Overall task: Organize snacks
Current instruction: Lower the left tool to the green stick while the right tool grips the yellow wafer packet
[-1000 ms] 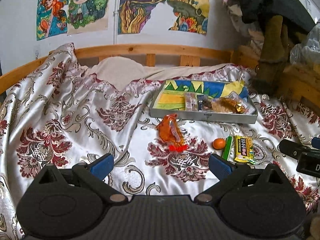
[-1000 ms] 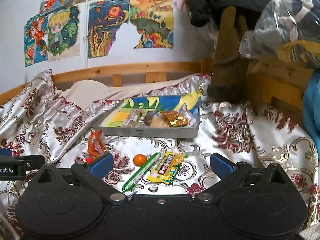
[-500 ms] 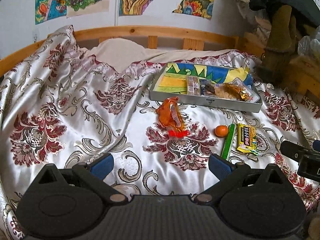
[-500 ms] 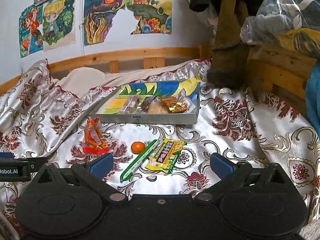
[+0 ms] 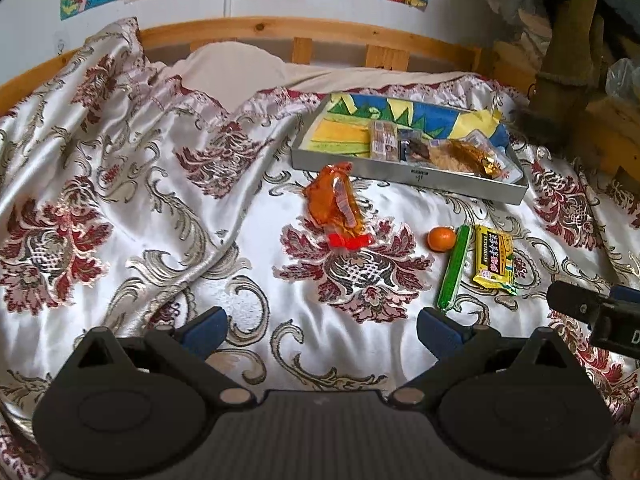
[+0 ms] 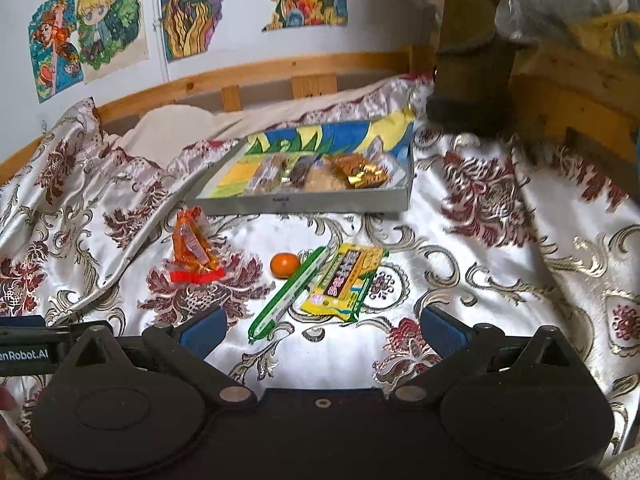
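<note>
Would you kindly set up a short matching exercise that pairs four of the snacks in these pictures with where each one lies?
Things:
1. gold-wrapped snack
2. small orange fruit
3. yellow packet
4. orange packet with a red end

Places:
A. on the bedspread, left of the fruit, nearest the left gripper
B. inside the grey tray
C. just right of the green stick
D. on the bedspread, by the far end of the green stick

Pairs: 1-B, 2-D, 3-C, 4-A
</note>
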Motion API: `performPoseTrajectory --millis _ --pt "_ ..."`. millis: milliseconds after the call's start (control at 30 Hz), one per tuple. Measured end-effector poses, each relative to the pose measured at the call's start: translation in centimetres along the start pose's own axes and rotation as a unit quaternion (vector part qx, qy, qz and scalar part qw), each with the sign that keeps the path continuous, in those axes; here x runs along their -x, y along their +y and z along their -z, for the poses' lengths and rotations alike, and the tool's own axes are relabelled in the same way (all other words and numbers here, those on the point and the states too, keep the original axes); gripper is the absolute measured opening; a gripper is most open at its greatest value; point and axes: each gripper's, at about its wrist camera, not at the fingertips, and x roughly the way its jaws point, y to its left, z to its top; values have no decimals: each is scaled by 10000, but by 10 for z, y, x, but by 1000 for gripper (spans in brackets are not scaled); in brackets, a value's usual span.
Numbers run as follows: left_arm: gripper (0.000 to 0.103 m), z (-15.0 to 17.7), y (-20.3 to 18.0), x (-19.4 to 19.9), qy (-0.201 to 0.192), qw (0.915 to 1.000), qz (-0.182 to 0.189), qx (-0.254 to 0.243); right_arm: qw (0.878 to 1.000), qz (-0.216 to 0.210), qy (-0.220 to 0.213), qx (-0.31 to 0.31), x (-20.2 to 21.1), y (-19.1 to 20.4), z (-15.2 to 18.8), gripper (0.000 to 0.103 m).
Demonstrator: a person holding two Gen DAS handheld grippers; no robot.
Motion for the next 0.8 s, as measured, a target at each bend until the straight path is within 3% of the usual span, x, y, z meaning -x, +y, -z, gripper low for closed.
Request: performPoseTrajectory --millis 167,400,633,800 --pt "103 -6 -9 -16 47 9999 76 -95 9998 -176 -68 96 -5 -3 -11 102" --pt "103 -9 -22 -37 78 9992 333 -210 9995 -25 -42 303 -30 -18 -34 102" --pt "103 -15 -43 -68 201 9966 546 -584 9972 97 670 320 -86 -41 -49 102" --pt "103 -19 -49 -86 124 9945 606 -842 9914 74 1290 -182 -120 -57 -49 102"
